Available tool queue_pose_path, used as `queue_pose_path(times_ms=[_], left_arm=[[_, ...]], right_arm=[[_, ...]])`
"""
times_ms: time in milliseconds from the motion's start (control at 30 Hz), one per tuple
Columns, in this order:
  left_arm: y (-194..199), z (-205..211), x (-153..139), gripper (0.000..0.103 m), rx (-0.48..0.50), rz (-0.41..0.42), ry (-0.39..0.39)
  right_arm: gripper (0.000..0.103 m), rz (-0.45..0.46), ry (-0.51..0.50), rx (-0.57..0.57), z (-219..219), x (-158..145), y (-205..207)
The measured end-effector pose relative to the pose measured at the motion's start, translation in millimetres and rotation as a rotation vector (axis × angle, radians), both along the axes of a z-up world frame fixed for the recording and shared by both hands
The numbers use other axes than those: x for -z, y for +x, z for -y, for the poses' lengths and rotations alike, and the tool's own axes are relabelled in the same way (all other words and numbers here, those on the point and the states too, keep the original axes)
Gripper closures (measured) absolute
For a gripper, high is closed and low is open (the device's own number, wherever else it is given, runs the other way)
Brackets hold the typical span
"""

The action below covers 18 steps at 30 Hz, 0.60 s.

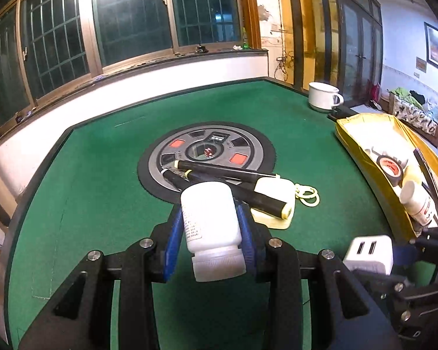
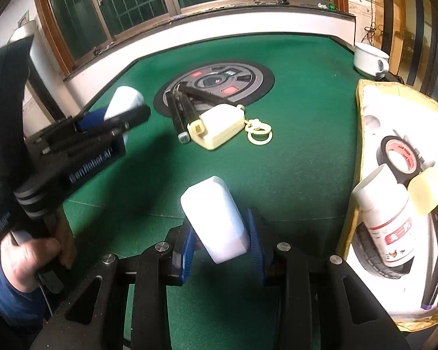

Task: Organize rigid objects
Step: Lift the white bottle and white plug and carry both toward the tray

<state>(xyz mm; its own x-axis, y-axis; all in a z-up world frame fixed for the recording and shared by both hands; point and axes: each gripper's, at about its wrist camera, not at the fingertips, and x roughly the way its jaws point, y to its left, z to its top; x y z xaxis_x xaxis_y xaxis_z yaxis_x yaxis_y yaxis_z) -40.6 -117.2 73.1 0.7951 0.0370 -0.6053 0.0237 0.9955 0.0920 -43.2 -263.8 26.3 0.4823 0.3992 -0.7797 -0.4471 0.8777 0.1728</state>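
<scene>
My left gripper [image 1: 210, 214] is shut on a white plastic bottle [image 1: 211, 233], whose cap end points back at the camera. It hangs above the green felt, just short of the pile at the table's middle. In the right wrist view the same left gripper [image 2: 121, 109] sits at the left, held by a hand [image 2: 29, 256], with the bottle [image 2: 124, 99] sticking out. My right gripper [image 2: 220, 221] is shut on a white USB charger block [image 2: 216, 221]. The left wrist view catches that charger [image 1: 368, 252] at lower right, beside the box.
Black markers [image 2: 181, 108] lie on a cream case [image 2: 219, 127] with a key ring [image 2: 260, 134] near the round centre panel [image 1: 207, 151]. At the right, a yellow-brown box [image 2: 362, 108] holds a tape roll [image 2: 400, 154], a labelled bottle [image 2: 385, 218] and cables. A white mug [image 1: 324, 96] stands at the far right.
</scene>
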Motion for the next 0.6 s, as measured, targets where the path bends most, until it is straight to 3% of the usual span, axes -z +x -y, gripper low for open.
queue_pose_path(times_ms=[600], left_arm=[[-9,19,-1,0.068,0.027,0.035,0.063]], right_arm=[[0.073,0.053,0.036,0.039,14,-22,-1]])
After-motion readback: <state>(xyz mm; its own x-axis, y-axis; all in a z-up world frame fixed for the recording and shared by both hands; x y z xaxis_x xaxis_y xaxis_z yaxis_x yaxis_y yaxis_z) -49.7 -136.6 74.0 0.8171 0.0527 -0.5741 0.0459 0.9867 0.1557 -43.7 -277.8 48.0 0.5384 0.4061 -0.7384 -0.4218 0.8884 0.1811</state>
